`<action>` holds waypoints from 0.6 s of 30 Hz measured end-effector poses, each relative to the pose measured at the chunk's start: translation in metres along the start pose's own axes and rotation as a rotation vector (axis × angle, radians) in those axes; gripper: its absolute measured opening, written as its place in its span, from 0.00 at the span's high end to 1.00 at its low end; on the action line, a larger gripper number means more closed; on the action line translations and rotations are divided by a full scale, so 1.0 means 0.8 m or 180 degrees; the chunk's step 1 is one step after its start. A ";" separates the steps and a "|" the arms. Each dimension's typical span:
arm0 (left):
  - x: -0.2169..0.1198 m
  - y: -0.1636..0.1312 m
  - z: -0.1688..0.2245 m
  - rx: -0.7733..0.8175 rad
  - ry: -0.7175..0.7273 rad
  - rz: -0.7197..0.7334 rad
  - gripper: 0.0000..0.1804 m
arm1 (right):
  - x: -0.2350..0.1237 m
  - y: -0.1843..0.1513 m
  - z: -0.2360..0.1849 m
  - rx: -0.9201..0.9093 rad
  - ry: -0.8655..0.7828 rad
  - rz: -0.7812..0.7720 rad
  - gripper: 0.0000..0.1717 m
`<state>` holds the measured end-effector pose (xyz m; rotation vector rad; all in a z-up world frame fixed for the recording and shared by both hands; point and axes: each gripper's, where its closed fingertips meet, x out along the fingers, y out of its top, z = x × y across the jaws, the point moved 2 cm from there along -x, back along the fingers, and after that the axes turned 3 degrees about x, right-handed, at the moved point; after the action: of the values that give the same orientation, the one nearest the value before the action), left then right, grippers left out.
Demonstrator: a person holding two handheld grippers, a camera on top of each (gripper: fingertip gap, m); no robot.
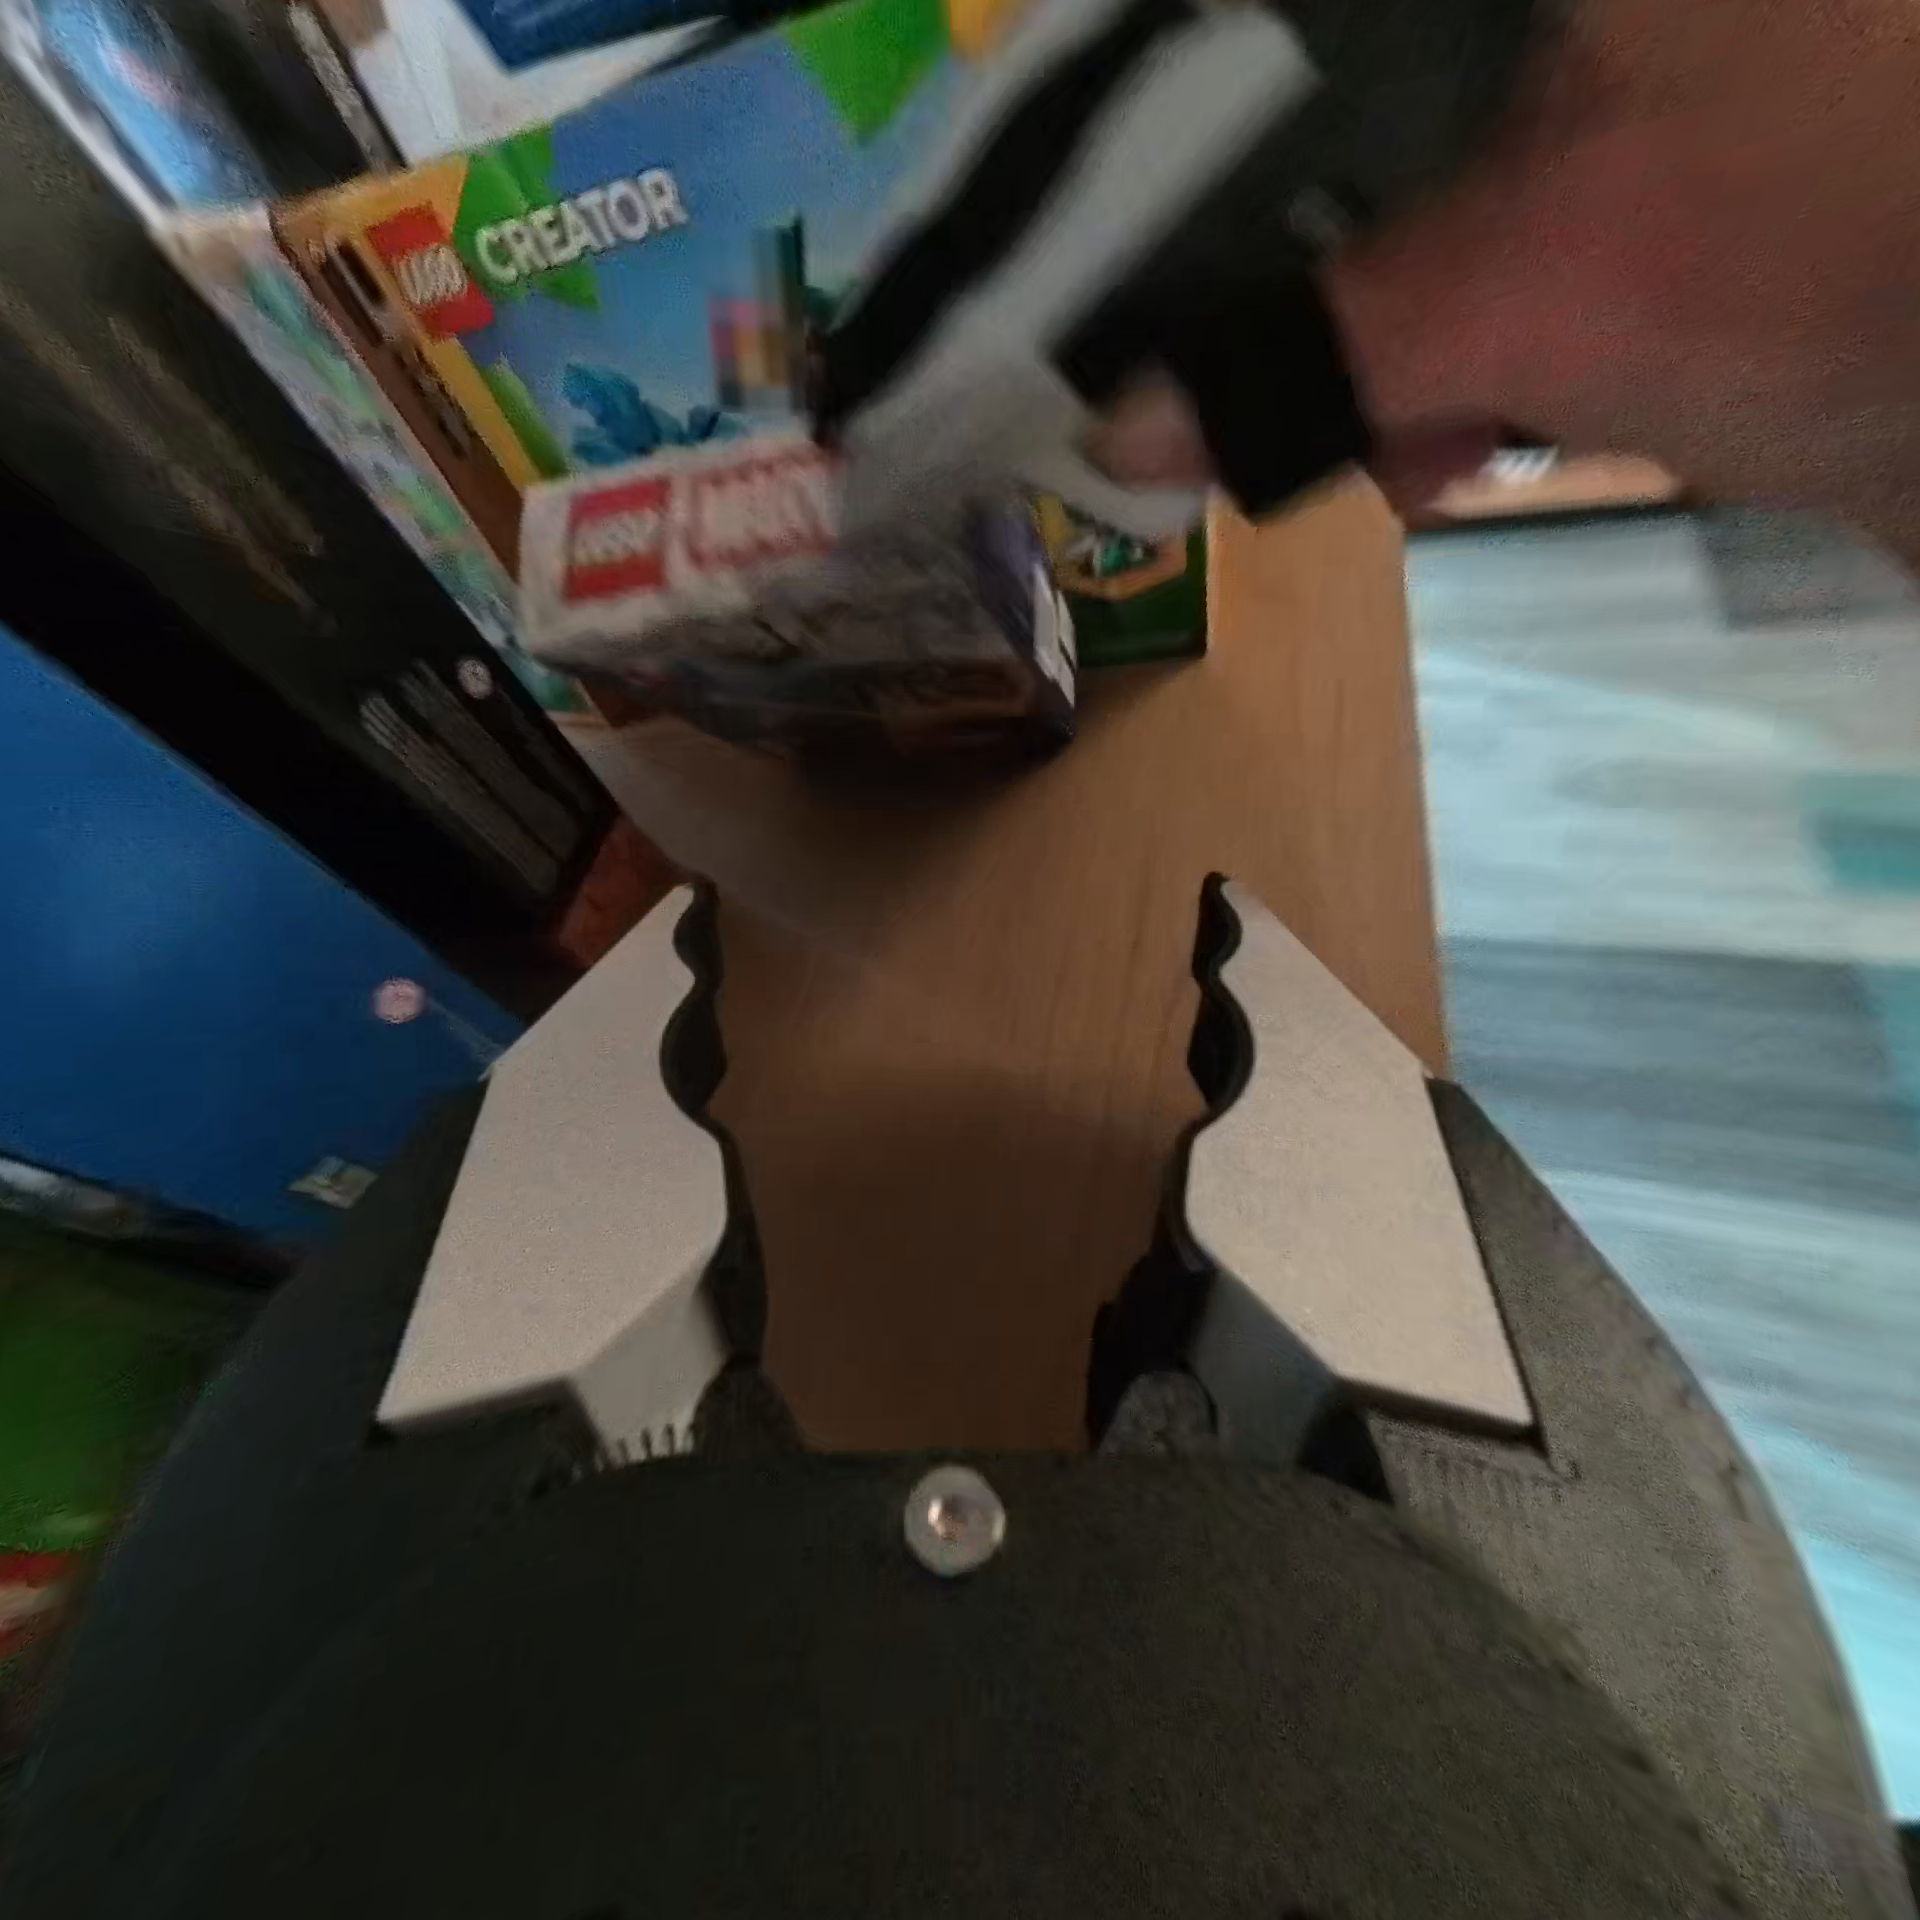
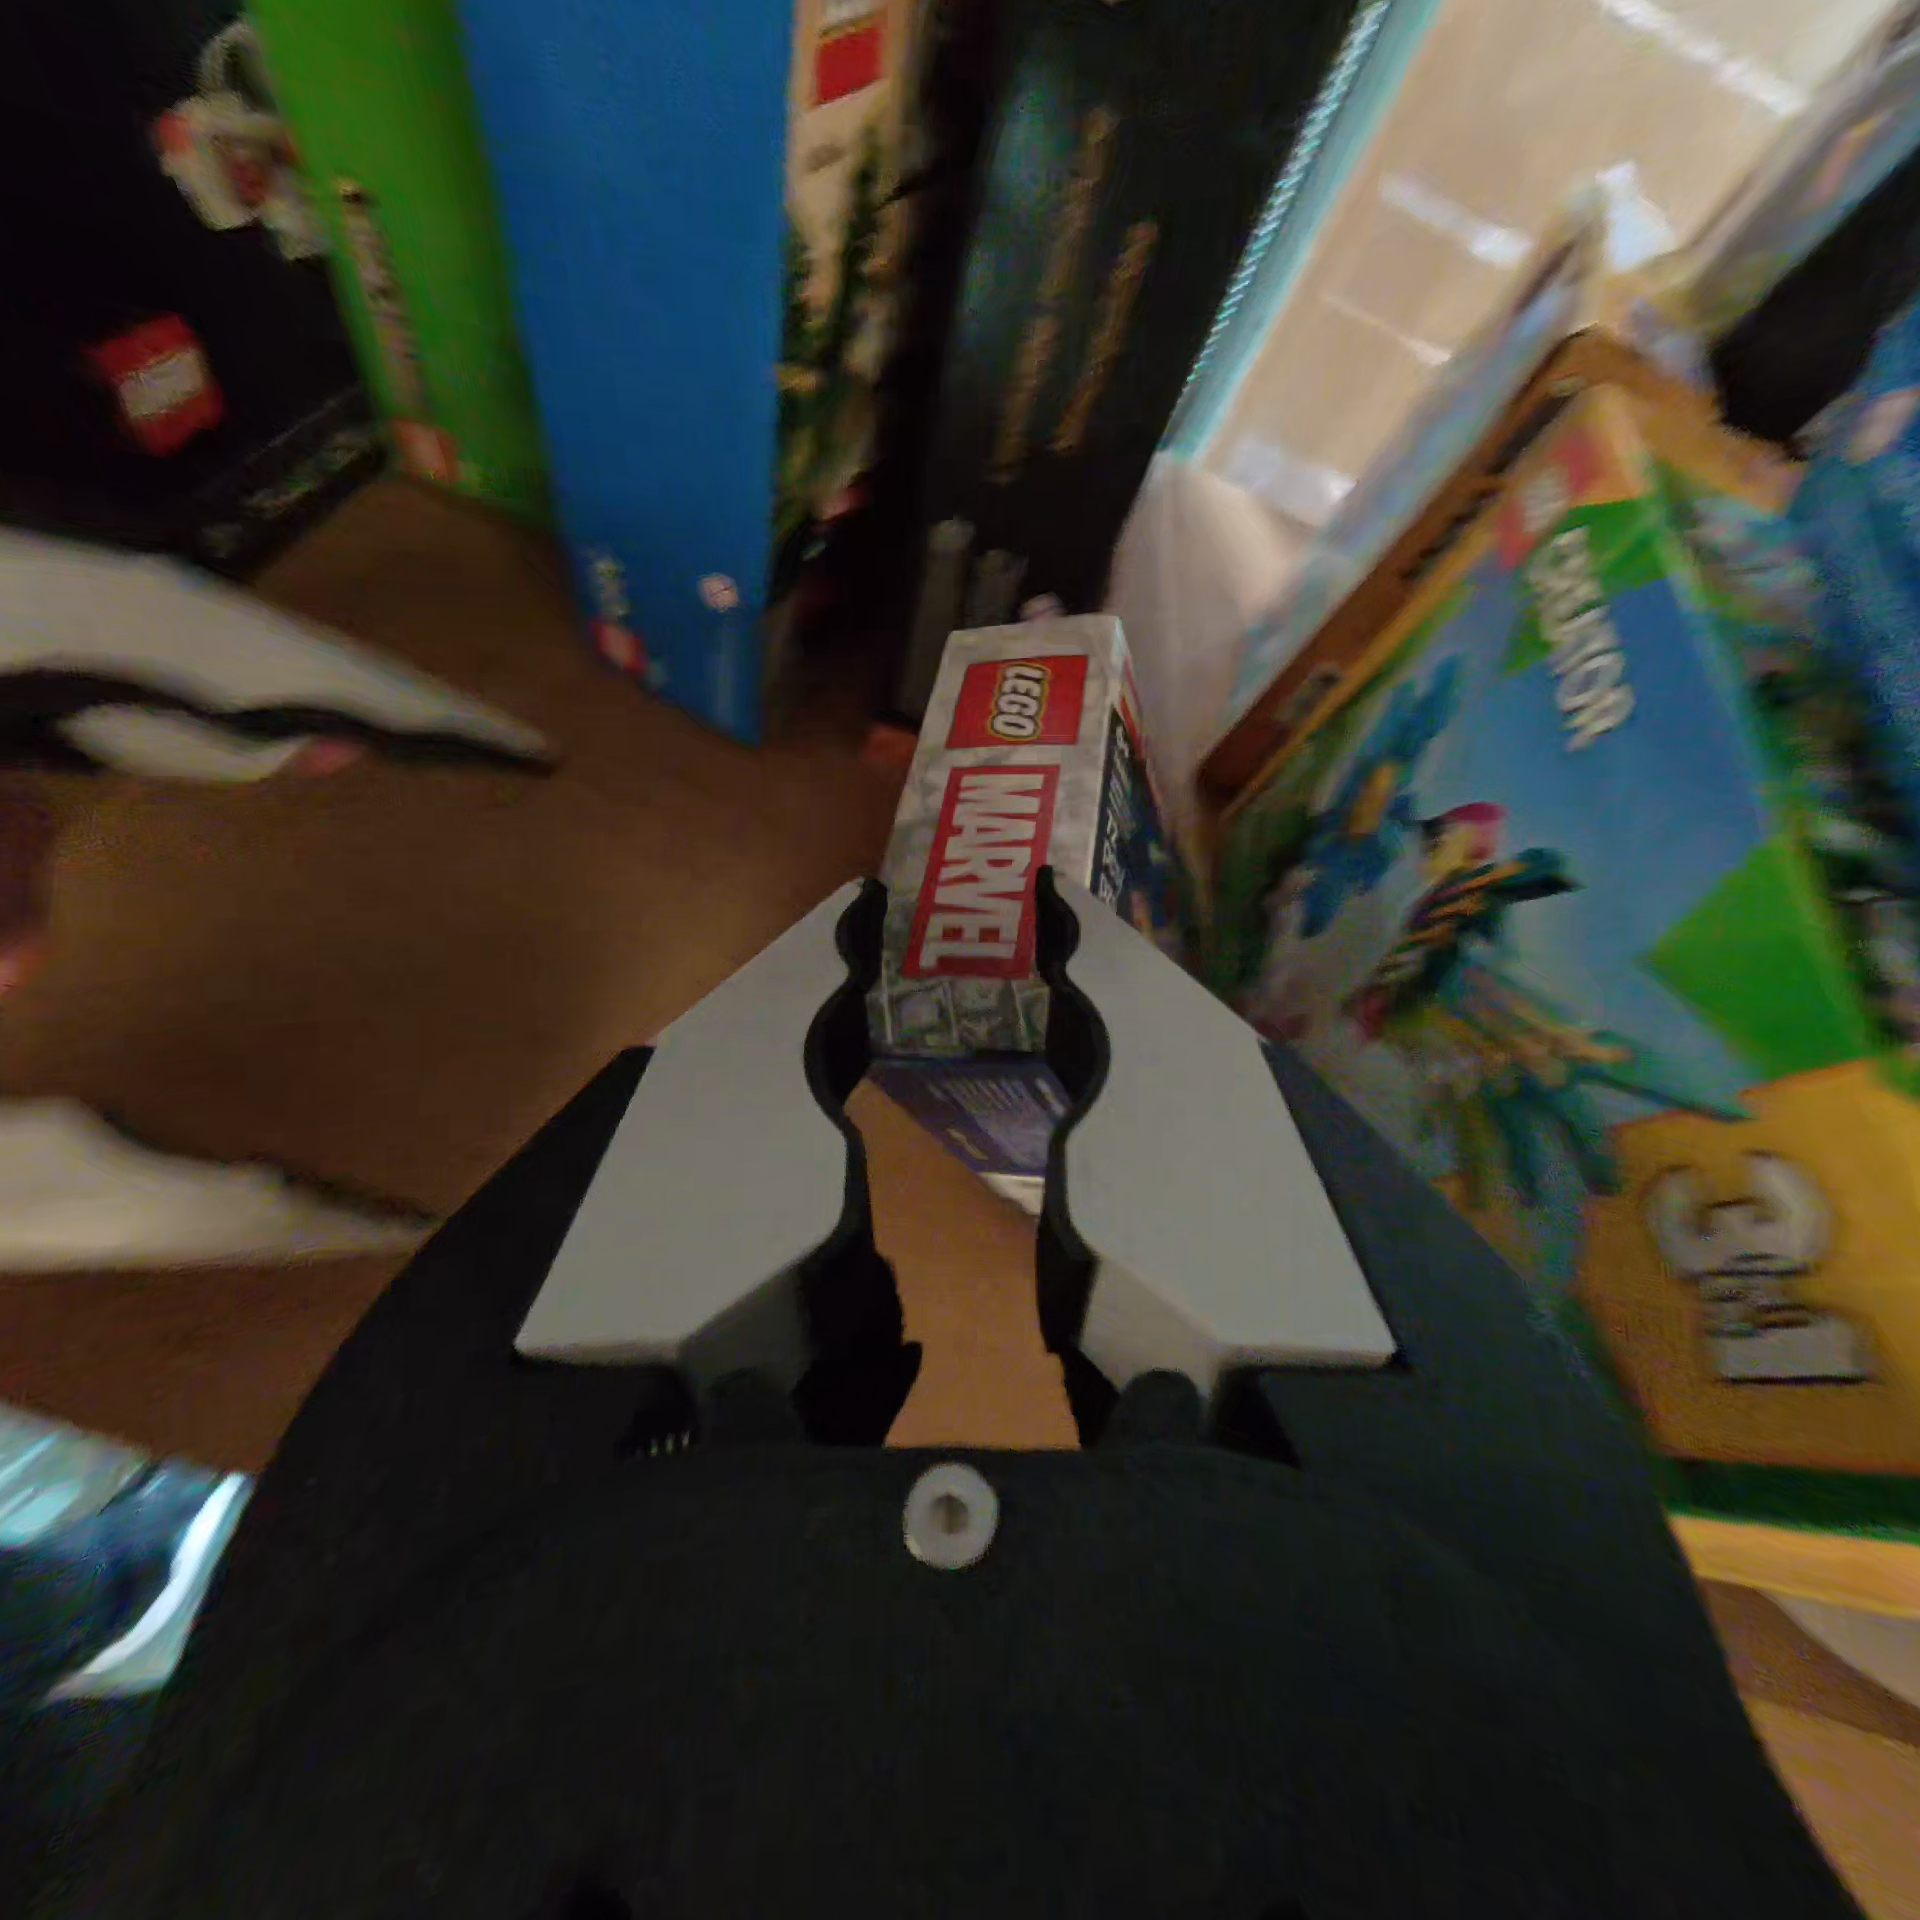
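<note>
as seen from the left wrist, the left tongs [image 1: 956, 914] hang wide open and empty over a wooden surface [image 1: 1091, 935], while the right tongs [image 1: 1049, 457], blurred, meet a small grey toy box [image 1: 790, 634] further along it, before a large blue box [image 1: 644, 343]. from the right wrist, the right tongs [image 2: 956, 914] are clamped on the small grey toy box [image 2: 997, 810], pads pressing both narrow faces near its end. it looks light, stiff cardboard, likely slick and dentable; flat sides suit holding.
</note>
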<state>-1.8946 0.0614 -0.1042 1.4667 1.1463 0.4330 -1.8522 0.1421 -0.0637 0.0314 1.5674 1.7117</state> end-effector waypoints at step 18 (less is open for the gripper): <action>0.068 -0.053 -0.036 -0.1315 -0.0509 -0.0504 0.29 | 0.032 -0.136 0.014 0.0558 -0.0044 -0.0267 0.34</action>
<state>-1.9104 0.1158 -0.1531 1.0246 0.9682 0.4060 -1.8067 0.1566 -0.1655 0.0649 1.6808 1.5033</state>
